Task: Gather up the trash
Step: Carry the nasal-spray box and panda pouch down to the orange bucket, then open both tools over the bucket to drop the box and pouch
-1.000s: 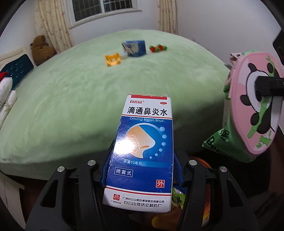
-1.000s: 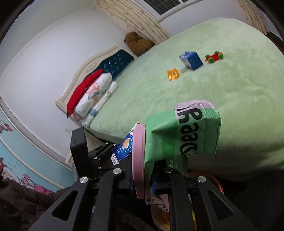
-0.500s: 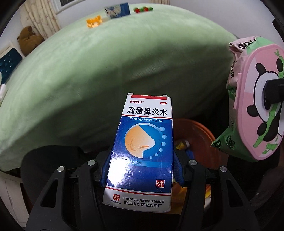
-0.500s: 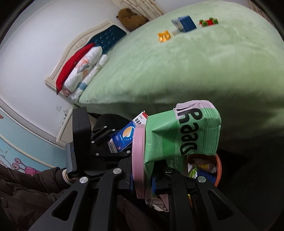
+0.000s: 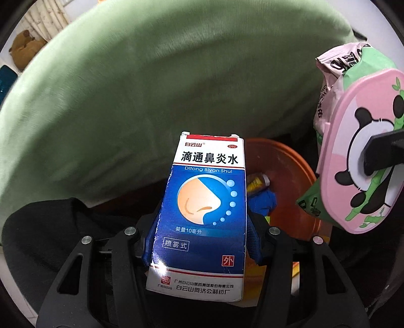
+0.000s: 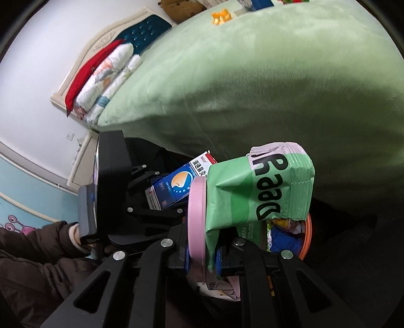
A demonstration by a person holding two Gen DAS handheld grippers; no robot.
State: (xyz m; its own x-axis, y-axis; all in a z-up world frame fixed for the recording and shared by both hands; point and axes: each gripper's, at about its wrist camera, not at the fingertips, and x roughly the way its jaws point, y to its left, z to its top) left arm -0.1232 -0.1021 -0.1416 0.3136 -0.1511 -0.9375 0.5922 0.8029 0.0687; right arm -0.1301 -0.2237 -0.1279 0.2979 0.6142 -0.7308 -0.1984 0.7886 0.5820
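My left gripper (image 5: 200,242) is shut on a blue and white nasal spray box (image 5: 202,212) and holds it above the near rim of an orange trash bin (image 5: 285,176). My right gripper (image 6: 202,254) is shut on a green wet wipes pack (image 6: 255,191) with a pink panda lid (image 5: 363,161), held above the bin (image 6: 306,239). The box also shows in the right wrist view (image 6: 176,186). The bin holds a blue crumpled item (image 5: 262,201) and a small bottle (image 5: 257,181).
A bed with a green blanket (image 5: 176,75) rises behind the bin. On it lie an orange toy (image 6: 221,16) and a blue carton (image 6: 255,3). Pillows (image 6: 106,80) and a headboard (image 6: 141,32) are at the far left. A stuffed bear (image 5: 24,48) sits there.
Both grippers have dropped and tilted down from over the bed to above the orange bin, which has come into view. Both still hold their items.
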